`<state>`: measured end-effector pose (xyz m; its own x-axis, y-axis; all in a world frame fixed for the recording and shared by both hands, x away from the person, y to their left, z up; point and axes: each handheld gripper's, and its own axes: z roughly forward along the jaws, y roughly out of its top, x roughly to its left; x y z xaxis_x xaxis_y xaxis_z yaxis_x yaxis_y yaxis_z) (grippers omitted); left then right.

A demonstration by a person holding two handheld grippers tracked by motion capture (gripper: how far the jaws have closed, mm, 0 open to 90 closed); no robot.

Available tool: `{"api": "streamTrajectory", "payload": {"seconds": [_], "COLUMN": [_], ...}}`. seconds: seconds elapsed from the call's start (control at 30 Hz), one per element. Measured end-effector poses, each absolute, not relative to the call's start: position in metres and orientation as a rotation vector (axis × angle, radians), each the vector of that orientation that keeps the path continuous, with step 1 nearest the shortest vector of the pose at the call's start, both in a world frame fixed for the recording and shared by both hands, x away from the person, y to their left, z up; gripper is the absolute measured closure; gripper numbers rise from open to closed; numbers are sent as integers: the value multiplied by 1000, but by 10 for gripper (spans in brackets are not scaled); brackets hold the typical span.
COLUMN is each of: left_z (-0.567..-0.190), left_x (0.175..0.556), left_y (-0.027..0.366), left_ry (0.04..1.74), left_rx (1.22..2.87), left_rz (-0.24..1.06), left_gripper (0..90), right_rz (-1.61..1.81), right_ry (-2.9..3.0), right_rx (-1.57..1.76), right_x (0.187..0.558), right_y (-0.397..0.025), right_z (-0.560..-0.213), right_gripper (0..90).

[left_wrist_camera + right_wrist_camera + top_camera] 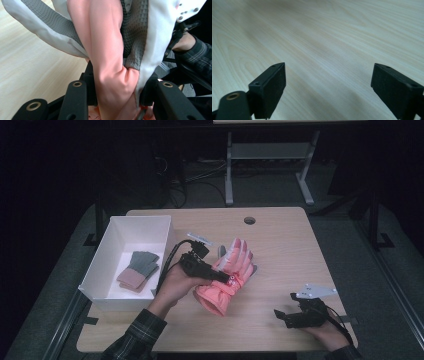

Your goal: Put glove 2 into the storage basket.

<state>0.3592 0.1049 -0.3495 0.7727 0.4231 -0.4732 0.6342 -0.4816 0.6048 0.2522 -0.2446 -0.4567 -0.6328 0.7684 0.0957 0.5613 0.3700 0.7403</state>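
Note:
A salmon-pink glove (pixel 236 262) with a grey textured palm and white trim lies at the middle of the wooden table (pixel 290 250), fingers pointing away from me. My left gripper (pixel 227 278) is shut on its cuff side. In the left gripper view the pink fabric (pixel 107 50) is pinched between the two black jaws of the left gripper (pixel 116 92) and hangs up in front of the camera. My right gripper (pixel 280 316) rests near the table's front right edge. In the right gripper view, the right gripper (pixel 328 85) is open, with nothing but bare wood (pixel 324 37) between its jaws.
A white bin (pixel 100 270) stands at the table's left side and holds a folded grey and pink item (pixel 140 268). A round cable hole (pixel 249 220) sits near the far edge. Another table's legs and cables lie on the floor beyond.

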Motion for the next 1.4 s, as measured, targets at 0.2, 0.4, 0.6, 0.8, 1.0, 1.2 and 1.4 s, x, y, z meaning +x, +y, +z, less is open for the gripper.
{"api": "streamTrajectory", "payload": {"seconds": [0.2, 0.4, 0.6, 0.8, 1.0, 1.2, 1.4], "left_z": [-330, -309, -293, -278, -264, -255, -253], "left_x": [362, 364, 369, 372, 371, 370, 369], "left_y": [119, 136, 159, 183, 213, 246, 277], "left_ry": [803, 809, 849, 881, 934, 994, 1054], "left_rx": [2145, 2143, 2077, 2031, 2003, 1972, 1943], "left_rz": [-293, -249, -235, -192, -138, -89, -46], "left_gripper": [597, 595, 595, 595, 594, 594, 593], "right_rz": [1128, 1112, 1105, 1105, 1114, 1132, 1136], "right_ry": [2339, 2348, 2341, 2333, 2322, 2327, 2346], "right_rx": [1174, 1145, 1150, 1141, 1117, 1099, 1076], "right_x": [252, 252, 253, 254, 256, 262, 263], "right_y": [-244, -242, -243, -244, -248, -250, -246], "right_z": [-457, -459, -460, -459, -457, -457, -457], "right_gripper": [108, 108, 106, 105, 104, 104, 104]}}
